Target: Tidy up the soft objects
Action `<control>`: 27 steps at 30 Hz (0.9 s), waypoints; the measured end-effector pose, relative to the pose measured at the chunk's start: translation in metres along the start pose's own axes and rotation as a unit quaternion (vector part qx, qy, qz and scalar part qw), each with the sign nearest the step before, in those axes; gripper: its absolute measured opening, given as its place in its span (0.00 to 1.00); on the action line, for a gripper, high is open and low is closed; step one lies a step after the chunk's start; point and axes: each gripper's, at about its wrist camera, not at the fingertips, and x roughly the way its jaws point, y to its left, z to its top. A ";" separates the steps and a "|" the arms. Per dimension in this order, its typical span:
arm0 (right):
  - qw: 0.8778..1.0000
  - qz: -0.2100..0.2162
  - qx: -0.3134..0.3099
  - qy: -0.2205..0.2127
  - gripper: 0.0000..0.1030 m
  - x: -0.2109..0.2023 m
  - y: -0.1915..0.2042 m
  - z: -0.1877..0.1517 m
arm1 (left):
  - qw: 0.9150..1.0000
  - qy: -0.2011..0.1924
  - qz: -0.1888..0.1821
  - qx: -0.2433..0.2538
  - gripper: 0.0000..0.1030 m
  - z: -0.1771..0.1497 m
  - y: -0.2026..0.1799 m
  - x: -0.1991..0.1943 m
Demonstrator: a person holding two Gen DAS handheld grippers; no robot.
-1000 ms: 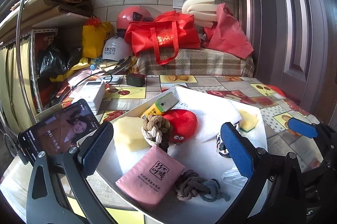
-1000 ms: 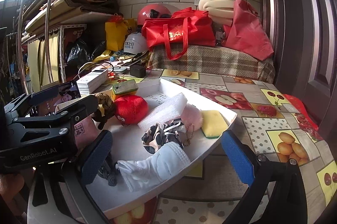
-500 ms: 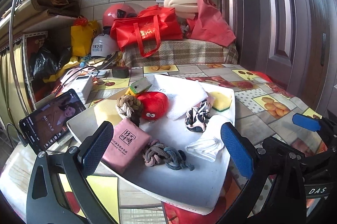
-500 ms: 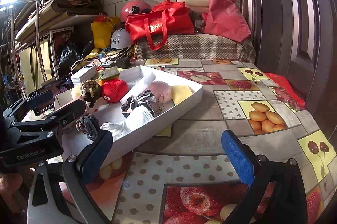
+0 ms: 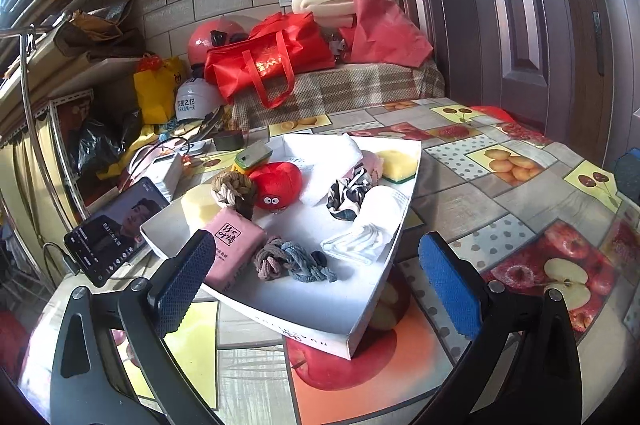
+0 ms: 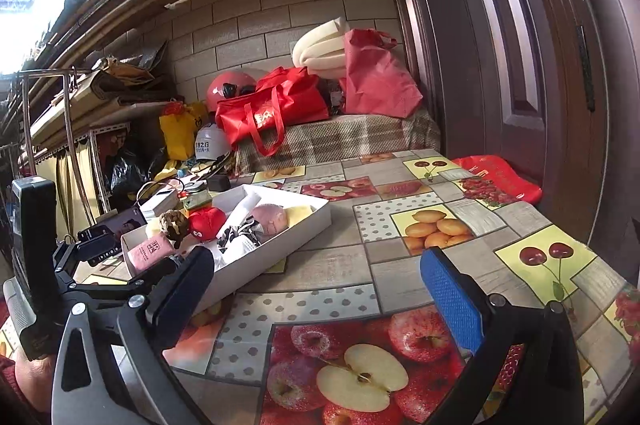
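Both grippers now sit farther back from the white box than a second ago. The left gripper, earlier hovering over the pink packet and knotted rope, now has the box's near corner between its spread fingers. The right gripper has drawn back and swung right, framing bare table, with the box off to its left.

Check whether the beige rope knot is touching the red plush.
Touching: the left wrist view shows the beige rope knot pressed against the red plush, no gap.
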 end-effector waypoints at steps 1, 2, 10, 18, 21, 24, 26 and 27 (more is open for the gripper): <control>1.000 -0.007 -0.007 -0.022 1.00 -0.011 0.000 0.000 | 1.000 0.003 0.001 0.001 1.00 -0.001 -0.003 -0.003; 0.999 -0.021 -0.017 -0.043 1.00 -0.021 0.000 -0.001 | 1.000 0.007 0.002 -0.004 1.00 -0.001 -0.004 -0.004; 0.995 -0.097 0.018 -0.007 1.00 -0.020 -0.026 -0.002 | 0.997 -0.005 0.072 0.006 1.00 -0.003 -0.019 -0.018; 0.996 -0.091 0.024 -0.004 1.00 -0.023 -0.029 -0.006 | 0.999 0.017 0.025 0.023 1.00 -0.003 -0.030 -0.013; 0.995 -0.090 0.034 -0.007 1.00 -0.025 -0.032 -0.007 | 0.999 0.021 0.026 0.011 1.00 -0.003 -0.026 -0.012; 0.995 -0.090 0.044 -0.009 1.00 -0.026 -0.036 -0.007 | 0.999 0.024 0.028 0.004 1.00 -0.004 -0.024 -0.011; 0.995 -0.088 0.049 -0.008 1.00 -0.026 -0.038 -0.007 | 0.999 0.025 0.027 0.003 1.00 -0.004 -0.024 -0.011; 0.995 -0.087 0.051 -0.007 1.00 -0.025 -0.039 -0.007 | 0.999 0.026 0.026 0.001 1.00 -0.004 -0.023 -0.011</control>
